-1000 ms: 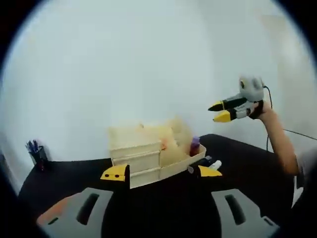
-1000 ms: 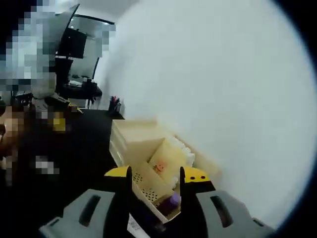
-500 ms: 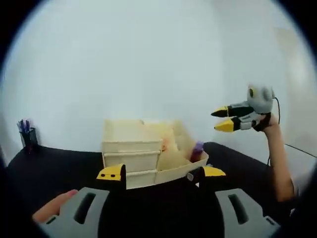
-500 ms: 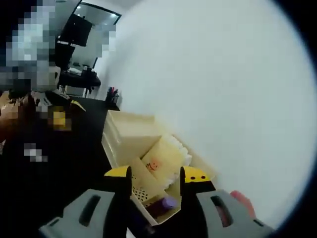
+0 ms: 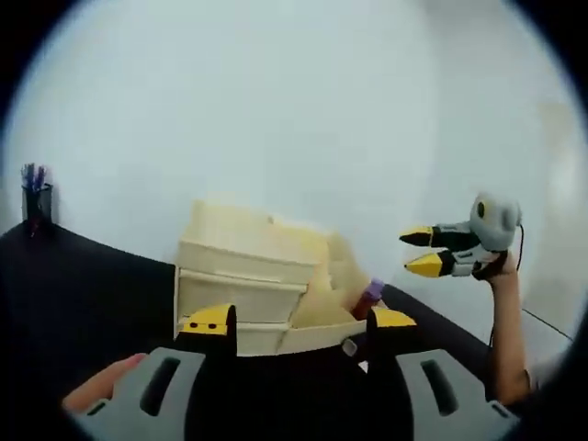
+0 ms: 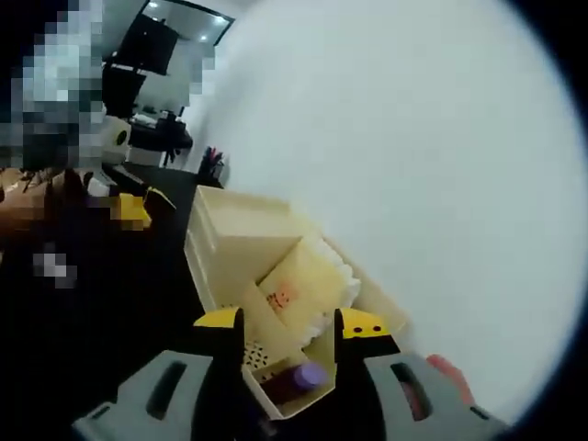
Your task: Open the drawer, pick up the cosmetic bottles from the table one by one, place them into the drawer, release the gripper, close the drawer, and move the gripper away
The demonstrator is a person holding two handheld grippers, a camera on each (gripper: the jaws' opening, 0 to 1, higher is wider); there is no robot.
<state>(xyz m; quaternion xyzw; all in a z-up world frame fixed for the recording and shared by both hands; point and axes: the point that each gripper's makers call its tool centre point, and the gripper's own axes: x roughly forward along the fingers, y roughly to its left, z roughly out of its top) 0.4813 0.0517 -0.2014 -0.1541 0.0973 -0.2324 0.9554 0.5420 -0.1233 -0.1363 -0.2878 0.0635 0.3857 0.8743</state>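
**Both grippers held off the open drawer, a bottle lying inside**

Left gripper view: The left gripper [image 5: 299, 322] has its yellow-tipped jaws spread wide with nothing between them. Past them stands the cream organizer [image 5: 243, 266] on the black table [image 5: 83, 285], its bottom drawer [image 5: 317, 335] pulled out toward the right. A purple-capped bottle [image 5: 368, 296] leans in the drawer's far end. Compared with a second ago the whole picture has tilted and the organizer sits larger and more slanted, which is the camera shifting, not the furniture. The pen cup [image 5: 35, 197] now sits higher at the left edge. The right gripper [image 5: 424, 252] hangs in the air to the right of the drawer, held by a hand [image 5: 496, 271]; it sits lower and further right in the picture than before, its jaws a little apart and empty. A fingertip [image 5: 96, 390] shows at the lower left on the gripper body.

Right gripper view: The right gripper [image 6: 289, 323] has its jaws parted, gripping nothing. Between them, below, the open drawer [image 6: 317, 390] holds the bottle [image 6: 299, 378], lying with its purple cap up. Behind it in the drawer stands a yellow packet [image 6: 294, 289] with a small face print. The organizer [image 6: 234, 243] looks closer and higher than a second ago, again a change of camera. The pen cup [image 6: 213, 170] stands at the table's far end. A fingertip [image 6: 446, 372] shows at the lower right, which a second ago was not there.
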